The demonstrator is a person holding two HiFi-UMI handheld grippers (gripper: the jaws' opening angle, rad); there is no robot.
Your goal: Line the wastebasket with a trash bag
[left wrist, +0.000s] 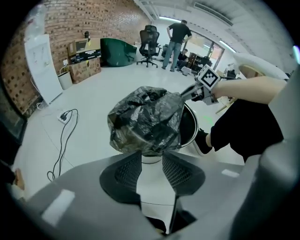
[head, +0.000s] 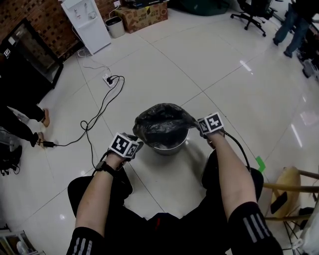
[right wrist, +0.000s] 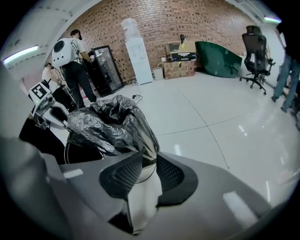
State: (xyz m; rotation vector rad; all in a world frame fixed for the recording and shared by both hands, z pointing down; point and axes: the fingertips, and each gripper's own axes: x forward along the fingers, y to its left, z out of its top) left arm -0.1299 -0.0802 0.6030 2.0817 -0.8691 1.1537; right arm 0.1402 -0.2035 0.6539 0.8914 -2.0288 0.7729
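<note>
Right in front of the person, the left gripper (left wrist: 151,157) has its jaws apart with nothing pinched, just next to the black trash bag (head: 162,122). The right gripper (right wrist: 146,158) has its jaws squeezed on the bag's edge, which is pulled tight. The bag sits puffed up on top of the shiny wastebasket (head: 172,147) between the 2 grippers, out on the white floor (head: 209,64) away from its edges, while farther off a black cable (head: 102,107) lies on the floor and a white water cooler (head: 87,22) and a brown box (head: 144,15) stand at the floor's far edge by the brick wall.
</note>
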